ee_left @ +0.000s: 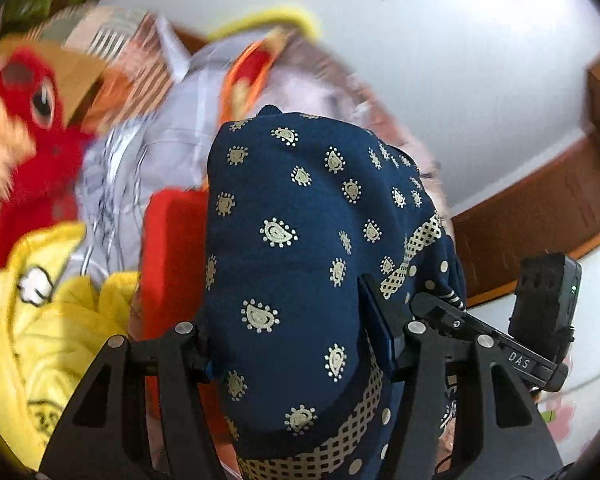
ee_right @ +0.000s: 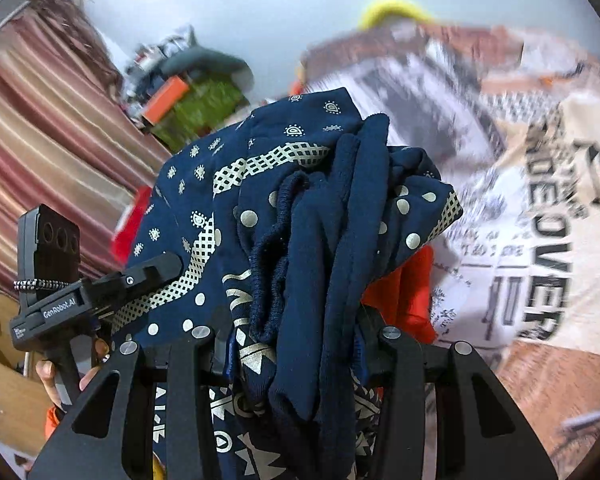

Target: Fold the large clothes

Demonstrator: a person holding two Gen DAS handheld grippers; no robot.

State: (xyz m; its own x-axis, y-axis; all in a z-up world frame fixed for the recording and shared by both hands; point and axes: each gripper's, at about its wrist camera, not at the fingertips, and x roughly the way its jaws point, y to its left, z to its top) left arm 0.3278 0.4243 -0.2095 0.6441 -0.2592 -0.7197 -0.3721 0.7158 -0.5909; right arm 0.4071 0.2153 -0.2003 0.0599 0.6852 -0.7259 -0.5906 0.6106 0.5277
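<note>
The navy paisley-print garment (ee_left: pixel 300 248) is bulging up between the fingers of the left gripper (ee_left: pixel 296 340), which is clamping it. The right gripper (ee_right: pixel 292 344) is pinching a bunched fold of the same cloth, with the left gripper showing just to its left. Beyond both, a blurred pile of clothes (ee_left: pixel 148 168) is lying, including a yellow garment (ee_left: pixel 48 320) left of the left gripper.

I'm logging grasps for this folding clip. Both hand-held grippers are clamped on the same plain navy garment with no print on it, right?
Not quite: the navy garment is not plain. It carries a pale paisley print with lattice bands and dots, clear in the left wrist view and the right wrist view. The rest holds: the left hand-held gripper and the right hand-held gripper are both clamped on it.
</note>
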